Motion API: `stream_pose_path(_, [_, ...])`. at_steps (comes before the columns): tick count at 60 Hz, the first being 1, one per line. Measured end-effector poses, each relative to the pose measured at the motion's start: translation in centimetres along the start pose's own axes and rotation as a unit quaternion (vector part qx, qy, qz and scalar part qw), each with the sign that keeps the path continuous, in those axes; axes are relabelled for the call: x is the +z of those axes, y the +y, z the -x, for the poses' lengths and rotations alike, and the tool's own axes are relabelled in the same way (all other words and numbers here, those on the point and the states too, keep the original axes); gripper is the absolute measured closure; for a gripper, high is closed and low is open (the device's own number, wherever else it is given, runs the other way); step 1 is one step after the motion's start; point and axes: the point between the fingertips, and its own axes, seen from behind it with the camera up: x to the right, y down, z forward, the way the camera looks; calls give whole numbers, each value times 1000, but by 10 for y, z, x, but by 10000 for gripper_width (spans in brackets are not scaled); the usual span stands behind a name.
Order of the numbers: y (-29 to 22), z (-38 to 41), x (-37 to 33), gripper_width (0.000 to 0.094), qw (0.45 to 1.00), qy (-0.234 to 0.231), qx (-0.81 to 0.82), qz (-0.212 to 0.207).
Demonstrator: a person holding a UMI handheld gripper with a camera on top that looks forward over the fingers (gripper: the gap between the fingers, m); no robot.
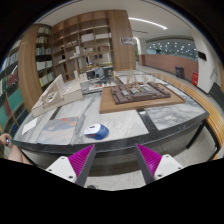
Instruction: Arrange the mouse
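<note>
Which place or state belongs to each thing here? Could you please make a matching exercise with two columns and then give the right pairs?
Things:
1. Tool with two pink finger pads
2. Small blue and white rounded computer mouse
3. Wide wooden-framed display table
4. Tall wooden bookshelf wall

Places or states:
A. Stands at the back of the room
B. Open, holding nothing
C. Lies on the grey marbled table top, just ahead of the fingers
D. Stands beyond the grey table top, in the middle of the room

Pairs: 1-B, 2-C, 3-D, 4-A
</note>
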Motion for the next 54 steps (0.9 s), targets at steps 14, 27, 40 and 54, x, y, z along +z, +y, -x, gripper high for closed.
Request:
stream_pose_path(14, [-11,30,80,119,997,-65,-32,-20])
stream_pose_path(27, [4,55,146,119,990,-88,-113,12])
stream_pose_path(40, [-15,59,189,118,990,-87,-107,2])
stream_pose_path(54, [-42,53,230,336,994,-51,-91,-14])
